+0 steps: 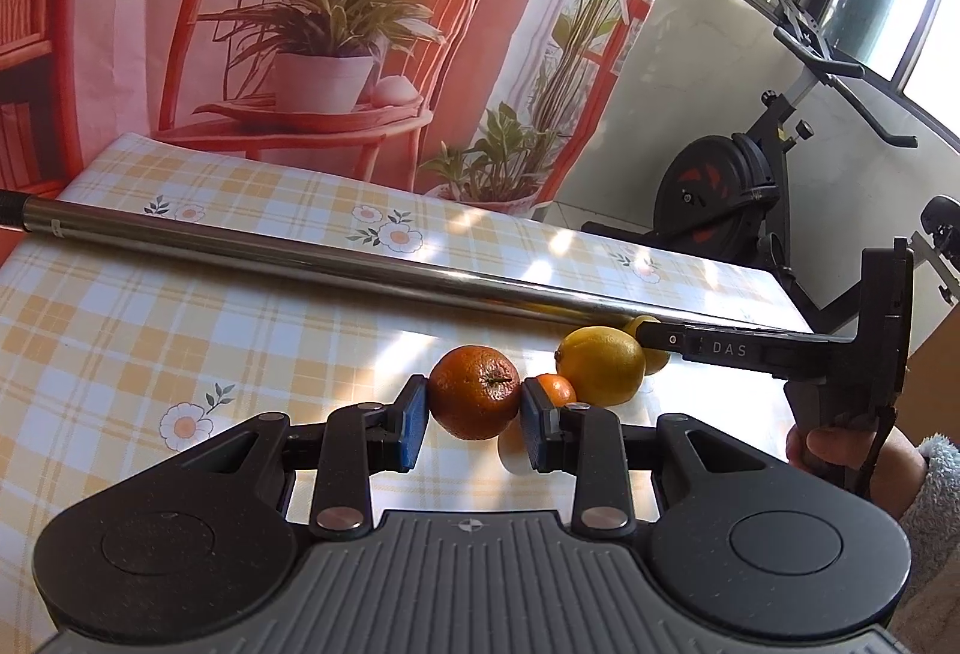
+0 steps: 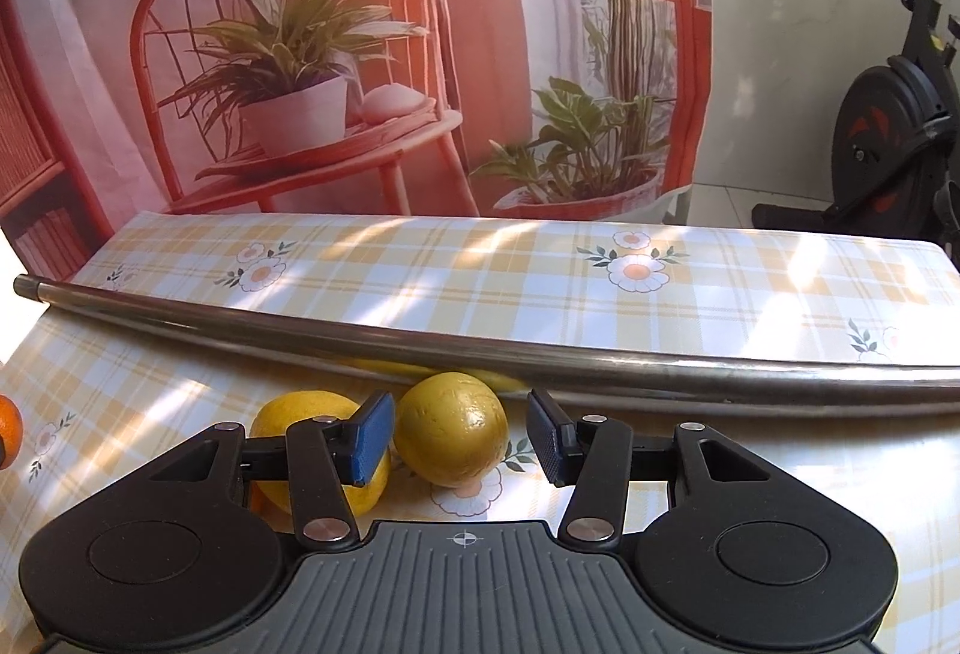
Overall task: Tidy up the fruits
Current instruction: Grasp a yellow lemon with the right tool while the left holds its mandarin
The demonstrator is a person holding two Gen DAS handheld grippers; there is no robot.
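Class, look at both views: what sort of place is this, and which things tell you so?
Probably a room at home: a table with a checked floral tablecloth, an exercise bike by the window, and a printed backdrop hung behind.

Orange fruit [image 1: 474,401], yellow lemon [image 2: 451,429], yellow-white plaid tablecloth [image 1: 180,330] with daisies.

Fruits lie on the table [image 1: 150,306] before the metal pole [image 1: 300,255]; orange [image 1: 474,393] leftmost — lemons [image 1: 600,366] to its right.
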